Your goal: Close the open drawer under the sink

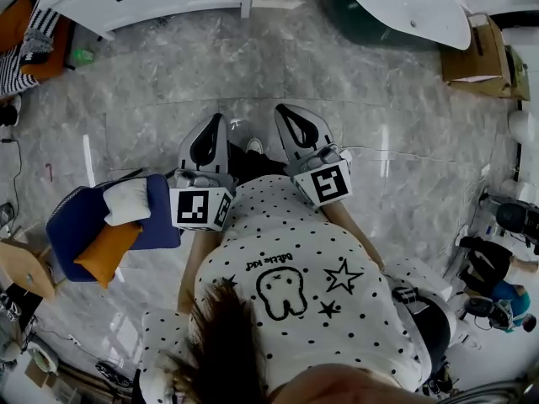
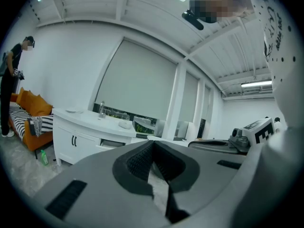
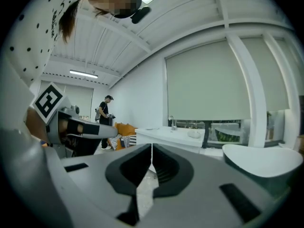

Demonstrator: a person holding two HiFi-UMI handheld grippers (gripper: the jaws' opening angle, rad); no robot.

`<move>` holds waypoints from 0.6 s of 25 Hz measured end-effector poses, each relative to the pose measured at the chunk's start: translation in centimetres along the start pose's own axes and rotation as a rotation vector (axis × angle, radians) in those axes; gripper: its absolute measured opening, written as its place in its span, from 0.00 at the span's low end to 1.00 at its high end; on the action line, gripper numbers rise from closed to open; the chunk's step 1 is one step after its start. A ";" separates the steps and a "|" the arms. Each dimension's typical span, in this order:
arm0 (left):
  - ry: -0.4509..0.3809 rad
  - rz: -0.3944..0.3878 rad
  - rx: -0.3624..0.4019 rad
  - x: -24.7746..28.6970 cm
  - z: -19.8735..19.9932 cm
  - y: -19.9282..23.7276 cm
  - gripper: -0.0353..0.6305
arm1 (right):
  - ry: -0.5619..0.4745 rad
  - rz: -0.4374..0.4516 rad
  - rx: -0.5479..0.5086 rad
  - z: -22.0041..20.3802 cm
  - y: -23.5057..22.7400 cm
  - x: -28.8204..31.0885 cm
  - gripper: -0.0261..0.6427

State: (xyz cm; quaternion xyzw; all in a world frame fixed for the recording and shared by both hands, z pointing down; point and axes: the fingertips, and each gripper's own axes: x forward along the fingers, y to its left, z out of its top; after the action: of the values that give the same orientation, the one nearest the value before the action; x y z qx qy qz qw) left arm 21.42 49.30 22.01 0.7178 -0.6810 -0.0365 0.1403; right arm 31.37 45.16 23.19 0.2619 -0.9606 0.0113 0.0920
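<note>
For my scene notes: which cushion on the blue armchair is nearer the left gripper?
The white cushion, close beside the left gripper; the orange cushion lies farther, at the armchair's lower edge.

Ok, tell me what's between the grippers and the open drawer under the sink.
Nothing visible does: only bare floor lies between the left gripper, the right gripper and the drawer. The blue chair stands aside, left.
</note>
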 end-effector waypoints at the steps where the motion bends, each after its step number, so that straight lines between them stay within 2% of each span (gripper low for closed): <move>1: -0.001 0.002 -0.003 0.3 0.0 0.2 0.06 | 0.002 0.004 0.009 0.0 -0.1 0.3 0.06; 6: -0.005 0.003 -0.009 1.6 0.9 1.5 0.06 | 0.016 0.006 0.035 -0.3 -0.4 1.8 0.06; 15: -0.012 -0.057 0.014 5.1 3.6 6.3 0.06 | 0.012 -0.056 0.045 0.8 -1.4 7.0 0.06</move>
State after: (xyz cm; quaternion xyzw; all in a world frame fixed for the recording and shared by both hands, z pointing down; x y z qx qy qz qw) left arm 14.77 43.47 20.84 0.7377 -0.6613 -0.0402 0.1302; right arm 26.00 40.40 23.66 0.2906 -0.9519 0.0320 0.0921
